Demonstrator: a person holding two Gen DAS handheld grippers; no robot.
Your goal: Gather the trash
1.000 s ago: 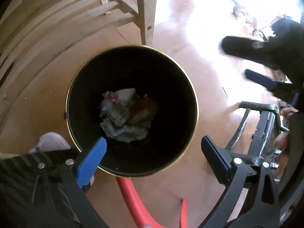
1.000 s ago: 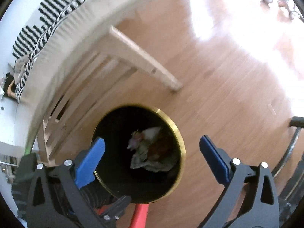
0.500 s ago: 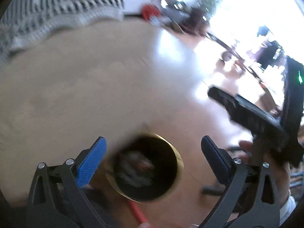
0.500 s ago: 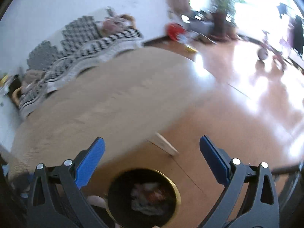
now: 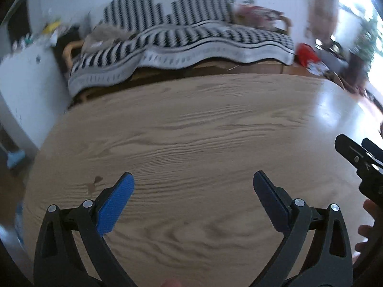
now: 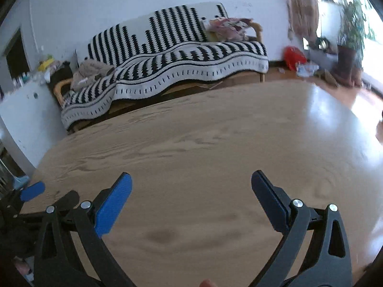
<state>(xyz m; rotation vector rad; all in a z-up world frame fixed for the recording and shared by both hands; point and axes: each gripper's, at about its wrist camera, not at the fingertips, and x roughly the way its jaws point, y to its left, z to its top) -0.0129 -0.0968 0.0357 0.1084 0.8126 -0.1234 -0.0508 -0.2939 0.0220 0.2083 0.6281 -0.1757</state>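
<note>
Entry: possible trash. I see one crumpled red bag on the floor at 1 o'clock, past the far edge of the surface. Pale paper scraps lie just beside it, to its right. Both are too small to tell more.

Black-and-white zigzag blanket, light wood-grain table, blue-padded tools.

Left hand-held gripper — black plastic frame with triangular cut-outs; silver round screws at the finger pivots; flat blue ribbed pads inside each finger; right hand-held gripper built alike — black arms, blue pads, silver screws.
</note>
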